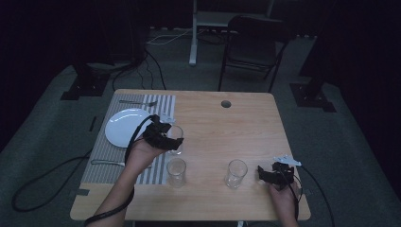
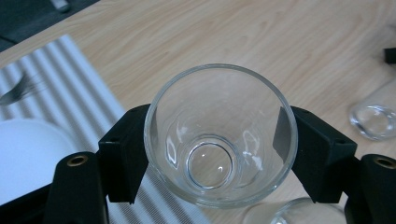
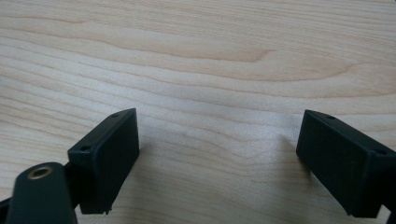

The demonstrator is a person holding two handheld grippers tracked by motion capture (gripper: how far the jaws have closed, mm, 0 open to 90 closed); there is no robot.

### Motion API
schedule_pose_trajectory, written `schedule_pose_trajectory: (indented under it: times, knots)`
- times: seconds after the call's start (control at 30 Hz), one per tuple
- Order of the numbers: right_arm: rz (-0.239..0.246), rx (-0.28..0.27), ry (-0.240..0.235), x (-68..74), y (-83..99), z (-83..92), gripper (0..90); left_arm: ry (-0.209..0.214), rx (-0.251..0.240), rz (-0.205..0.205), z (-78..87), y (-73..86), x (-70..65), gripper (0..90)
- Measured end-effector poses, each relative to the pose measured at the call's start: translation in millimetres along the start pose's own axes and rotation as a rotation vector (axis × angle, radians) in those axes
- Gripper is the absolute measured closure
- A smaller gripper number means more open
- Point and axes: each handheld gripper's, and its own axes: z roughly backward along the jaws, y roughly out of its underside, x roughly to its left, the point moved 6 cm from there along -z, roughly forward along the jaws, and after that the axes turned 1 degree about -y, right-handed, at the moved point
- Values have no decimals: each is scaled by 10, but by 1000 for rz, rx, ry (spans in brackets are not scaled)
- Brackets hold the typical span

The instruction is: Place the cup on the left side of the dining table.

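my left gripper (image 2: pixel 219 140) has its two black jaws pressed against opposite sides of a clear glass (image 2: pixel 220 135), so it is clamped on it. the glass is an empty tumbler, wide at the rim and narrowing to a thick round base that i can see straight down through; its walls carry pale reflections. in the left gripper view its near part overlaps the edge of the grey-and-white striped placemat (image 2: pixel 56 79) and the rest is over bare wood. from the high view the left gripper (image 1: pixel 169 139) holds this glass (image 1: pixel 175 138) at the right edge of the placemat (image 1: pixel 111 156), just right of the white plate (image 1: pixel 124 126). i cannot tell whether the glass rests on the table or is lifted off it.

a second glass (image 1: pixel 176 171) stands upright just nearer me, at the placemat's right border, and a third glass (image 1: pixel 236 173) stands on the bare wooden table (image 1: pixel 236 123) between my two hands. a fork (image 1: pixel 138 102) lies at the far end of the placemat, and another piece of cutlery (image 1: pixel 106 163) lies at its near side, partly hidden by my left hand (image 1: pixel 139 156).

my right gripper (image 1: pixel 268 176) sits near the table's front right corner, just right of the third glass. in the right gripper view its jaws stand wide apart with nothing but wood grain between them.
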Motion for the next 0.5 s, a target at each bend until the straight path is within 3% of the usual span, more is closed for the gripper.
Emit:
schedule_pose_trajectory:
  times: [0.23,0.37,0.5]
  knots:
    - [-2,1,0,1,1,0,128,-31,19,40,45,160,221,287]
    - [-1,1,0,1,1,0,128,-54,15,85,57,250,364,287]
    - [-1,1,0,1,1,1,128,-77,34,97,62,330,462,287]
